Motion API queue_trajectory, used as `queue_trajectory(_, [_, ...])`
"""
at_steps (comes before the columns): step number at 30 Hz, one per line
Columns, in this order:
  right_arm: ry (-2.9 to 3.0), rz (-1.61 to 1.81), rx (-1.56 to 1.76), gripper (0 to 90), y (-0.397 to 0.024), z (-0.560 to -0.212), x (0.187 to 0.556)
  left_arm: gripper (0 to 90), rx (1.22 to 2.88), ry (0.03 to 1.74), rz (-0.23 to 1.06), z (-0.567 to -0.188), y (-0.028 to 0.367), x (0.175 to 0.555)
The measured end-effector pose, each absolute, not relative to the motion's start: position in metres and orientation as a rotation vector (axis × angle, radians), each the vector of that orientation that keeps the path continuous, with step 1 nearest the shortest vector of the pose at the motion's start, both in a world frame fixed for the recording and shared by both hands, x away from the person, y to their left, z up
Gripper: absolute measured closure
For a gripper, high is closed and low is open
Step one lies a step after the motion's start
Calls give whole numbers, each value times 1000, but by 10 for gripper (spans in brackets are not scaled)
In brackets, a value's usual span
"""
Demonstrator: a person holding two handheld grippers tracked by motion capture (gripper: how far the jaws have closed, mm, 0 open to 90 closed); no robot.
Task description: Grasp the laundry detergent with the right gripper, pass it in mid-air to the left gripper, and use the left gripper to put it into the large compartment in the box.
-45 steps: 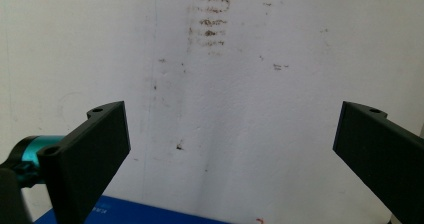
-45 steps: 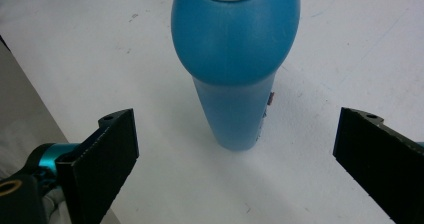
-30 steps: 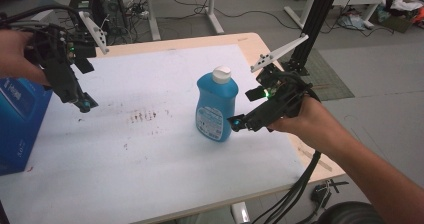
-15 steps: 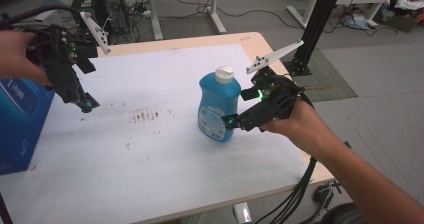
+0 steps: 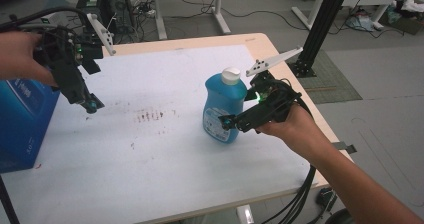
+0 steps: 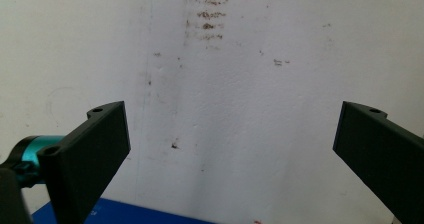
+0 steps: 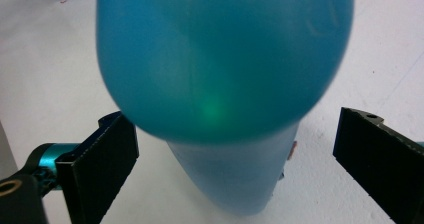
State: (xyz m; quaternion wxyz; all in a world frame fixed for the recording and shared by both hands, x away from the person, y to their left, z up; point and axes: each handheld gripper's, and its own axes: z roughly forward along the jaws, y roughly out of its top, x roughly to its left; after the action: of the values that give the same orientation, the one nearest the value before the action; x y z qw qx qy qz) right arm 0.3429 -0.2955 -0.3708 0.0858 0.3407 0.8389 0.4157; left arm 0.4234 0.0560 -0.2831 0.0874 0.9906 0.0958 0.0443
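One rounded, glossy blue plastic bottle (image 5: 223,109) between right gripper (image 5: 226,123) jaws.

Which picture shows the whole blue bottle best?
The high view: the blue bottle stands upright there, white cap to base, with the right gripper at its side. The right gripper view has it too close and blurry between open jaws. The left gripper view looks at the stained white table.

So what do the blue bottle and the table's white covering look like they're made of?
Blue bottle: likely plastic, glossy and slightly translucent, since the gripper's green light glows on its side; white cap, printed label. White covering: matte sheet, perhaps paper or foam, judging by its flat, stained surface. Uncertain which.
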Motion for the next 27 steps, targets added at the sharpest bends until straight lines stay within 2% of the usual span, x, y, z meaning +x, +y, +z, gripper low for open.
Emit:
queue_trajectory(19, [2438,1320,1013,60,-294,-383,346,17,2952,282,126,-285,55,425])
queue_trajectory(21, [2433,1332,1010,148,-294,-384,346,17,2953,282,126,-286,55,425])
queue_trajectory(27, [2419,1344,1006,161,-293,-386,346,17,2951,283,120,-287,56,425])
